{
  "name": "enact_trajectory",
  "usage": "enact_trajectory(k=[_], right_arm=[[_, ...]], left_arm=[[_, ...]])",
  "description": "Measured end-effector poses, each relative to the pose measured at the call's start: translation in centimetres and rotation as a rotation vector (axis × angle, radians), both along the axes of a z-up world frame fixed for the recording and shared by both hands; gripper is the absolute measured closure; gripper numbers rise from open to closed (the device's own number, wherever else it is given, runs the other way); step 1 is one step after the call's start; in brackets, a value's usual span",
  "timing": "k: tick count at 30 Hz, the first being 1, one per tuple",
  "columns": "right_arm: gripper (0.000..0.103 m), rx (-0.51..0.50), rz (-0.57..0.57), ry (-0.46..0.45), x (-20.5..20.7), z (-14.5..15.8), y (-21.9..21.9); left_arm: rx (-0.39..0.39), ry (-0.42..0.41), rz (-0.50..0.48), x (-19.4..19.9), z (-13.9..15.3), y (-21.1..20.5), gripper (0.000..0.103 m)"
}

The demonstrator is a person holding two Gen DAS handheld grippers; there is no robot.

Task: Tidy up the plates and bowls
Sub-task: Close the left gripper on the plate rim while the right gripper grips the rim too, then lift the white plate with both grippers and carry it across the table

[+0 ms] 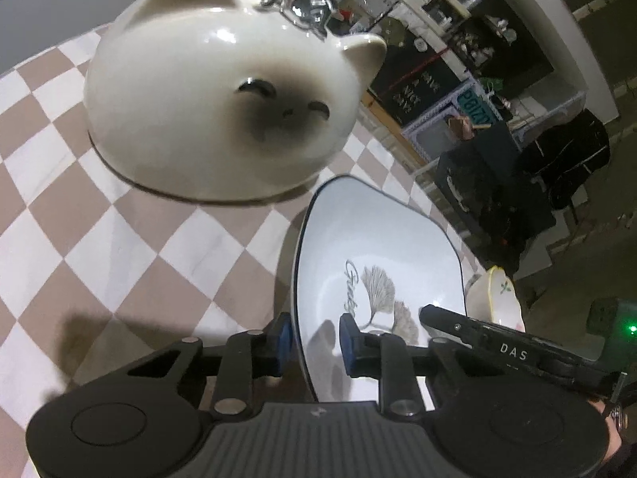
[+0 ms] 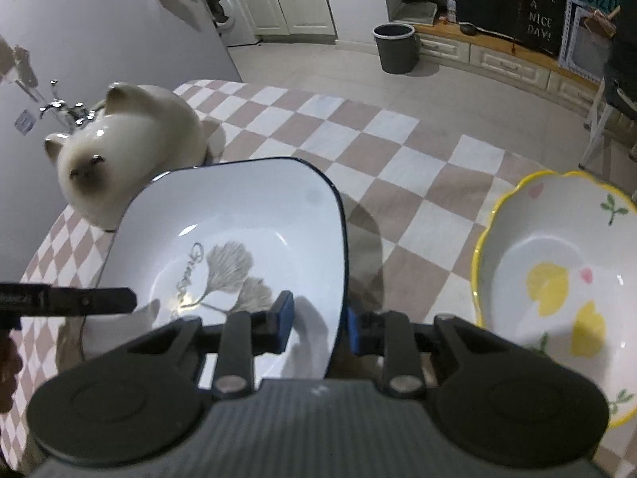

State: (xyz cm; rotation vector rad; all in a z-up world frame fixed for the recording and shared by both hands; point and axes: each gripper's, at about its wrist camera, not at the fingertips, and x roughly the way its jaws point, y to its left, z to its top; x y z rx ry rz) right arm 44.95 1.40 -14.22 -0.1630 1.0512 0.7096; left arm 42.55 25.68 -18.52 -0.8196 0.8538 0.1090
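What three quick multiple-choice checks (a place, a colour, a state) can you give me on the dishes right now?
1. Where is the flower bowl in the right wrist view?
A. Right of the leaf plate
B. On the cat bowl
C. Left of the cat bowl

2. Its rim colour?
A. Red
B. Yellow
C. Black

3. How does the cat bowl sit?
A. Upside down
B. Upright
C. On its side

Answers: 1 A, it sits off the plate's right edge. 2 B, a yellow wavy edge. 3 A, its rim rests on the table.

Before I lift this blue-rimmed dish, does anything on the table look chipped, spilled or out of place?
Nothing is spilled or visibly chipped. One oddity: the cat-faced bowl lies rim-down on the checkered table, unlike the upright blue-rimmed dish and yellow-rimmed bowl.
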Motion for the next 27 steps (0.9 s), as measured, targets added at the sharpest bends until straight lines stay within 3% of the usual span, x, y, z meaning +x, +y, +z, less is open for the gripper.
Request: enact_trajectory(k=[3,7,10,13,19,27], right_arm=[[0.076,0.048,-0.043,0.026,0.8,-0.2,-0.3],[0.080,0.090,-0.070,0.036,1.0,-0.7,-1.0],[0.080,0.092,-0.082,0.016,0.5,-0.6,-1.0],[0.081,0.116,-0.093,0.004,0.0,-0.7,-1.4],[0.081,0.184,-0.116,-0.033,-1.5,1.2,-2.6],[0.081,0.267,-0.163,-0.066,-3.6,4.5,-4.1]], left_arm=[[0.012,-0.016,-0.008,0.2,-0.3,0.2,0.078],[0.036,-0.007,-0.015,0.5,-0.8,0.3,0.093],[0.037,-0.016,-0.025,0.5,-0.9,0.5,0.093],[0.098,-0.017,-0.037,0.6,-0.4,0.1,0.090],[0.120,-0.094,-0.037,0.2,1.6,0.2,0.090],[0.156,-0.193,-0.051,-1.4,6.4,-0.9,0.091]])
